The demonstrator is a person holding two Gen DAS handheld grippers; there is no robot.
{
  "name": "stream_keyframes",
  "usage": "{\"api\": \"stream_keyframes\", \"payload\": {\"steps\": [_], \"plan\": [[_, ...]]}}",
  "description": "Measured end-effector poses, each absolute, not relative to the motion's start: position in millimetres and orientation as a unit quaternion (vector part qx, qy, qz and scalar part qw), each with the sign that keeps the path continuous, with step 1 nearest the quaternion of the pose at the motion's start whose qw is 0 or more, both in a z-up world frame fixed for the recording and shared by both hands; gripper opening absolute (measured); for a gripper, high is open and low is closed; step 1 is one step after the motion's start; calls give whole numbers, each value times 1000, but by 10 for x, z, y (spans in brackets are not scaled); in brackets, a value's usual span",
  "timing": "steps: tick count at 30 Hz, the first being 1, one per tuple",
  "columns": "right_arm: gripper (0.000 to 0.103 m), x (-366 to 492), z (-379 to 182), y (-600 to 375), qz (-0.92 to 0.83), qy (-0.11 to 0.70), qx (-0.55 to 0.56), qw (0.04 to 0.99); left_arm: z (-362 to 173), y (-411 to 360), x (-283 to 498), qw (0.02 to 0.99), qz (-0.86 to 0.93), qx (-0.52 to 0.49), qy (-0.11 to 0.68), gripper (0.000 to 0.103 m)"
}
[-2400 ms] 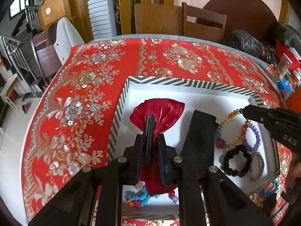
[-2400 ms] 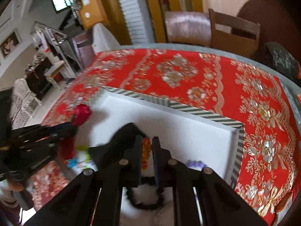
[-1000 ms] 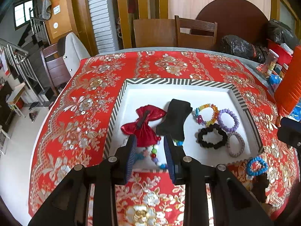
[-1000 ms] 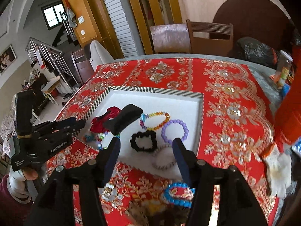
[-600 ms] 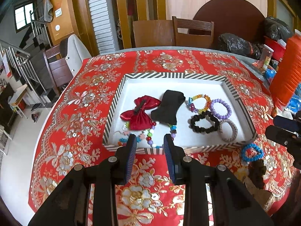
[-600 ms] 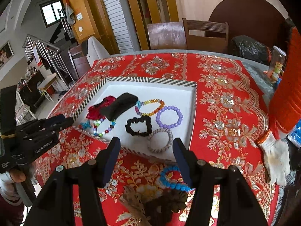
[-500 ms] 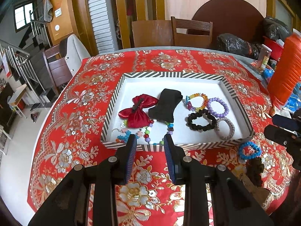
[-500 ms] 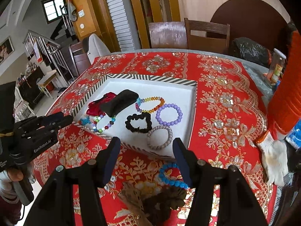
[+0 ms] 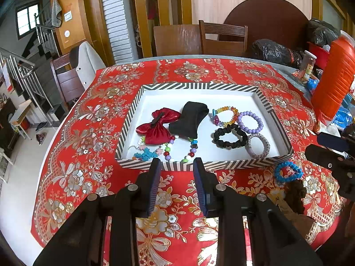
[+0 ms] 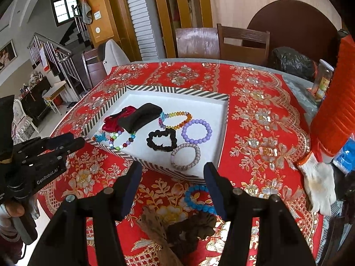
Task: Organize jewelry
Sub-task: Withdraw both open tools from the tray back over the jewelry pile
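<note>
A striped-rim white tray (image 9: 199, 86) (image 10: 223, 133) holds a red bow (image 9: 158, 124), a black cloth piece (image 9: 190, 117), a multicolour bead string (image 9: 168, 150), a rainbow bracelet (image 9: 225, 115), a purple bracelet (image 9: 250, 122), a black scrunchie (image 9: 229, 136) and a grey bracelet (image 9: 258, 143). A blue bracelet (image 10: 198, 198) and a brown scrunchie (image 10: 192, 227) lie on the cloth in front of the tray. My left gripper (image 9: 176, 184) is open and empty before the tray. My right gripper (image 10: 173, 188) is wide open, empty, above the blue bracelet.
A red floral tablecloth (image 9: 88, 133) covers the round table. An orange container (image 10: 335, 110), a white glove (image 10: 319, 184), a jar (image 10: 322, 82) and black bags (image 9: 275, 51) are at the right. Wooden chairs (image 9: 224, 37) stand behind.
Both grippers let go of their items in the tray, opened and pulled back toward me. The red bow and rainbow bracelet now lie in the tray.
</note>
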State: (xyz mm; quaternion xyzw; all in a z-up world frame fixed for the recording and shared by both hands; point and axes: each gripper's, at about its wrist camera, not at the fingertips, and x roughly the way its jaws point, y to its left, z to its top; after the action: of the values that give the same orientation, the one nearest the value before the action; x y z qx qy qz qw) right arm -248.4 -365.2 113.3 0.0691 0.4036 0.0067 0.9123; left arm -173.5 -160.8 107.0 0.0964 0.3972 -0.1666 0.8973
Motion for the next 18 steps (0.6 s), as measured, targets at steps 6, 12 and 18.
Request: {"api": "stream_keyframes", "payload": {"steps": [6, 12, 18], "plan": [[61, -2498, 1114, -3645, 7, 406, 71, 911, 1074, -1607, -1753, 898, -167, 96, 396, 42], [61, -2555, 1088, -3661, 8, 412, 70, 908, 1046, -1615, -1834, 895, -172, 96, 400, 42], [61, -2634, 1020, -3810, 1, 421, 82, 903, 1010, -1634, -1917, 886, -191, 91, 412, 42]]}}
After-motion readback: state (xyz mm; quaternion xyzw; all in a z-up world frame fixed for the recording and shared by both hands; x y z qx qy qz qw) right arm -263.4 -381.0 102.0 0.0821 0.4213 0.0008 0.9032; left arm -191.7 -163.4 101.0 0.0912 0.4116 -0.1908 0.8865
